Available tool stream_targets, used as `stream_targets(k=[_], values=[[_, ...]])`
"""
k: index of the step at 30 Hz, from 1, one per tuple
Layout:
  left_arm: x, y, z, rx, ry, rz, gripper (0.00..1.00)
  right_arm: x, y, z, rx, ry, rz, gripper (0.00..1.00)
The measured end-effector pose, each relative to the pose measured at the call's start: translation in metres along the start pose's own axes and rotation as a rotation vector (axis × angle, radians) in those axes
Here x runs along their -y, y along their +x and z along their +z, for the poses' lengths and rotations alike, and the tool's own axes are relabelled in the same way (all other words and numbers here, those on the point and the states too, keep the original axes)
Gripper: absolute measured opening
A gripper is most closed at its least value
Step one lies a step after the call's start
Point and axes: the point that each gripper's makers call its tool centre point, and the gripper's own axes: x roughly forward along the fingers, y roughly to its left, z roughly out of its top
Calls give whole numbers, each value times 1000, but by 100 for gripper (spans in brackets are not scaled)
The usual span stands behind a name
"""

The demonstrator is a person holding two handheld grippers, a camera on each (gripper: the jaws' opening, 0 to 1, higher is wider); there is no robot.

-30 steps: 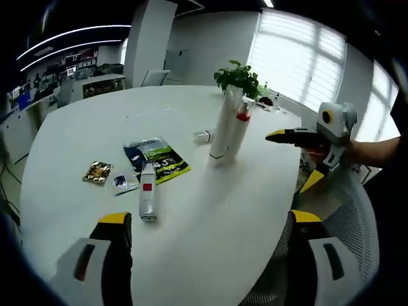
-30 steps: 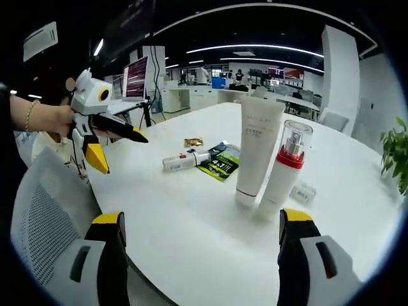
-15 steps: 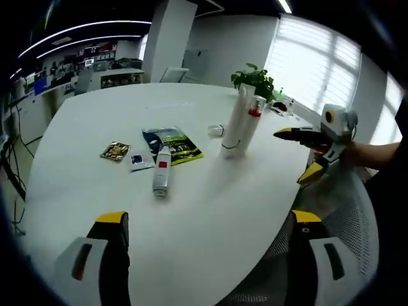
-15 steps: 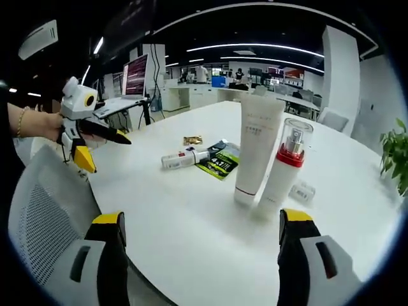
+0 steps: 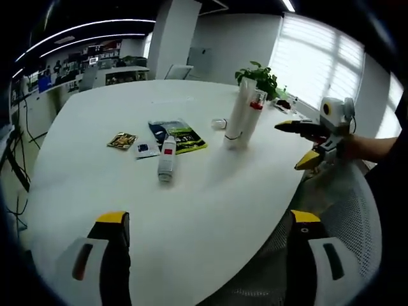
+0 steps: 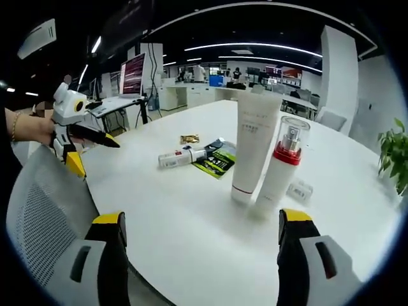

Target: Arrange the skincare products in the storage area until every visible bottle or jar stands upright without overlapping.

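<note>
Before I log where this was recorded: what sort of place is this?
Most likely an open-plan office. A large white table stands among rows of desks with a monitor, a mesh office chair sits at its edge, and long strip lights run overhead.

Tube [image 6: 254, 146] and pump bottle [image 6: 278, 167] upright, touching; spray bottle [image 6: 182, 157] lying beside sachets [image 6: 217, 159].

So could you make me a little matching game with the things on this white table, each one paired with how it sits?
Things:
1. white tube
2. pump bottle
3. spray bottle
4. green packet

States:
A. lying on its side
B. flat on the table
C. upright, red collar, clear cap
D. upright, tallest, resting on its cap

Pairs: 1-D, 2-C, 3-A, 4-B
</note>
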Motion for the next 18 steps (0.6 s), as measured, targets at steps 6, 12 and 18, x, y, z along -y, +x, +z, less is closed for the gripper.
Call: stream_targets(k=[6, 12, 18], values=[[-2, -2, -5, -9, -2, 1, 97, -1, 1, -1, -5, -5, 5, 99], [-3, 1, -10, -18, 11, 6, 96, -3, 1, -2, -13, -11, 11, 99], [-5, 1, -10, -19, 23, 7, 96, 3, -2, -4, -24, -4, -5, 96]])
